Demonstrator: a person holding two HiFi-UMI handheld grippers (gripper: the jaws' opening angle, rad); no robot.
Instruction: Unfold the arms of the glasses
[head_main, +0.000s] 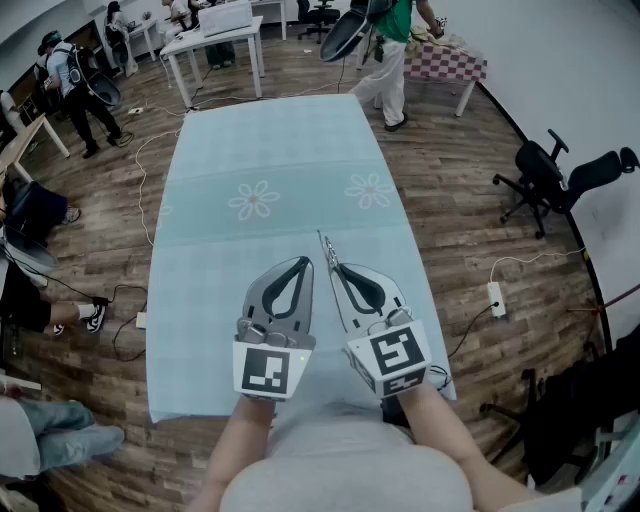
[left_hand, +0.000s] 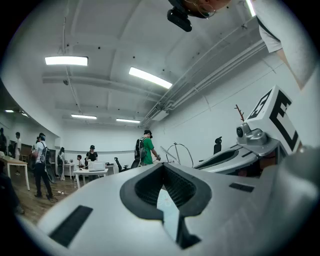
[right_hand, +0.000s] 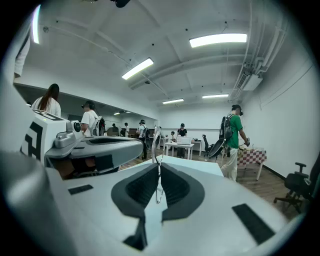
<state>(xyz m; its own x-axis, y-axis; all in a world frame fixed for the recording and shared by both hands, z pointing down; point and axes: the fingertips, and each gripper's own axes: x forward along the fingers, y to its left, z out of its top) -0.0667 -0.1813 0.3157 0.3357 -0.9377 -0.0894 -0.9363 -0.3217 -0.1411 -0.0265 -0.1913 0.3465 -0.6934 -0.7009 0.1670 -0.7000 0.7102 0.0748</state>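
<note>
A pair of thin wire-framed glasses (head_main: 326, 247) sticks up and forward from the tip of my right gripper (head_main: 335, 268), which is shut on it. In the right gripper view the metal frame (right_hand: 158, 150) is pinched between the dark pads and rises above them. My left gripper (head_main: 303, 262) hangs just to the left, shut with nothing in it; its pads meet at the tip (left_hand: 162, 166). From the left gripper view the glasses' wire loop (left_hand: 182, 149) shows ahead of the right gripper (left_hand: 220, 159). Both grippers hover over the near part of the table's pale blue cloth (head_main: 270, 150).
The cloth has two flower prints (head_main: 253, 201). Around the table lies wooden floor with cables and a power strip (head_main: 496, 298). An office chair (head_main: 545, 175) stands at the right. White tables (head_main: 215, 40), a checked table (head_main: 445, 60) and several people are at the back.
</note>
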